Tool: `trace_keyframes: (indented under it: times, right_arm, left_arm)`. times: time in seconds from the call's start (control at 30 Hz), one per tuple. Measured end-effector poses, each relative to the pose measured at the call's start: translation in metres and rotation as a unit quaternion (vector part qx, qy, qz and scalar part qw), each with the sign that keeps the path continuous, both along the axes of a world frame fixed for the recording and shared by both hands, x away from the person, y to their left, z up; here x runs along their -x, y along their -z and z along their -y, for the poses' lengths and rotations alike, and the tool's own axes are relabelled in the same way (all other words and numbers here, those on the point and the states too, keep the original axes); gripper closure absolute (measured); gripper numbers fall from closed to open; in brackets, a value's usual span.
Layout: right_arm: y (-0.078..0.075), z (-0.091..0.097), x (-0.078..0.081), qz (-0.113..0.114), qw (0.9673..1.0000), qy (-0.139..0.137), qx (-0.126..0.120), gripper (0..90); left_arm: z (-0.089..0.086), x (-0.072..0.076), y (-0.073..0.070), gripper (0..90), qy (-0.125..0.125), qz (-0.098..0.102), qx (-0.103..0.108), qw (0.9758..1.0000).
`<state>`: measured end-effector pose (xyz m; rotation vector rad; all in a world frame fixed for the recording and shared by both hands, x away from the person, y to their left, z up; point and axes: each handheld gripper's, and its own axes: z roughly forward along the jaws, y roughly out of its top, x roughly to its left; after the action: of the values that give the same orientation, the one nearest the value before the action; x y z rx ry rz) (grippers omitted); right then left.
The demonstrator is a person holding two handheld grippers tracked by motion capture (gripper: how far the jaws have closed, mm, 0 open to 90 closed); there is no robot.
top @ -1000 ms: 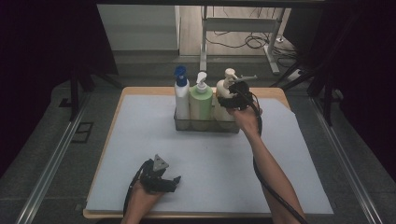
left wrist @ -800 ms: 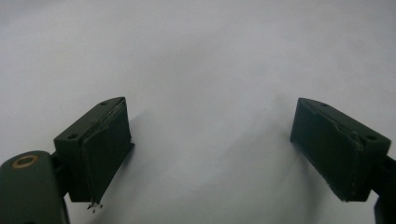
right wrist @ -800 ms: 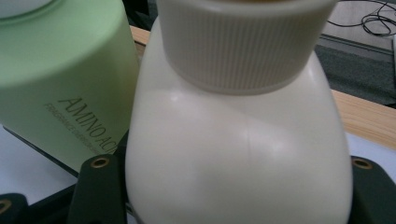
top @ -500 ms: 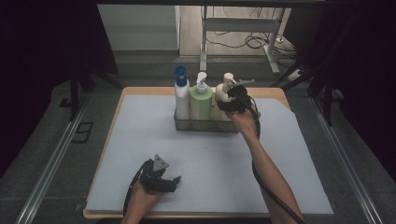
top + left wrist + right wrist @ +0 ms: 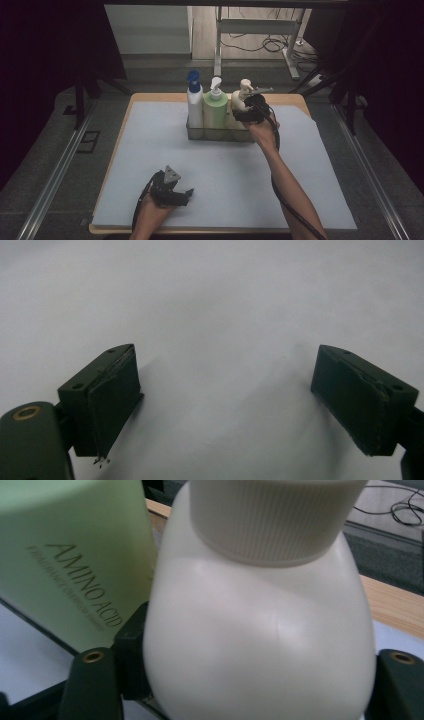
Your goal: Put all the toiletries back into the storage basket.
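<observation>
A cream pump bottle [image 5: 240, 100] stands at the right end of a wire basket [image 5: 215, 134] at the table's far side. It is next to a green bottle [image 5: 215, 111] and a white bottle with a blue cap [image 5: 194, 102]. My right gripper [image 5: 246, 113] reaches the cream bottle [image 5: 260, 630] from the right. Its jaws have just been opening, with the bottle between them and the pads close at its sides. The green bottle [image 5: 65, 555] is just beyond. My left gripper [image 5: 186, 195] rests open near the front edge, and nothing lies between its fingers [image 5: 112, 405].
A white mat [image 5: 225, 170] covers the wooden table [image 5: 295, 100]. Metal rails [image 5: 55, 175] run along both sides. A stand and cables [image 5: 260, 45] lie on the floor behind the table.
The cream bottle and my right gripper sit very slightly lower than a second ago. My left gripper has not moved.
</observation>
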<state>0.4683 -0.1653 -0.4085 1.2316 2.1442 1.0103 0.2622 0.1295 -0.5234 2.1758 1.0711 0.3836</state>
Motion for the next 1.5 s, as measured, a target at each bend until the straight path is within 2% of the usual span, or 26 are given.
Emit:
trace_keyframes:
  times: [0.07, 0.33, 0.53, 0.8, 1.1, 1.3, 1.5]
  right_arm:
    - [0.0, 0.0, 0.002, -0.003, 1.0, -0.002, 0.005, 28.6]
    - [-0.002, 0.011, 0.012, -0.01, 0.9999, -0.011, -0.008, 29.0]
    - [-0.002, 0.019, 0.021, -0.026, 0.9994, -0.023, -0.012, 29.0]
    - [-0.003, 0.031, 0.034, -0.036, 0.9985, -0.037, -0.017, 33.7]
    - [0.001, 0.046, 0.044, -0.049, 0.9971, -0.051, -0.029, 45.4]
    - [0.006, 0.056, 0.044, -0.054, 0.9975, -0.041, -0.016, 53.2]
    - [0.01, 0.064, 0.039, -0.055, 0.9981, -0.027, -0.009, 70.0]
  left_arm:
    - [0.0, 0.0, 0.0, 12.1, 0.0, 0.0, -0.001, 1.0]
    - [0.0, 0.0, 0.0, 12.1, 0.0, 0.0, -0.001, 1.0]
    - [0.0, 0.0, 0.0, 12.1, -0.001, 0.0, 0.002, 1.0]
    - [0.0, 0.0, 0.0, 12.1, 0.0, 0.0, 0.0, 1.0]
    - [0.0, 0.0, 0.0, 12.1, 0.0, 0.0, 0.0, 1.0]
    - [0.0, 0.0, 0.0, 12.1, -0.001, 0.0, 0.0, 1.0]
    - [0.0, 0.0, 0.0, 12.0, 0.0, 0.0, -0.001, 1.0]
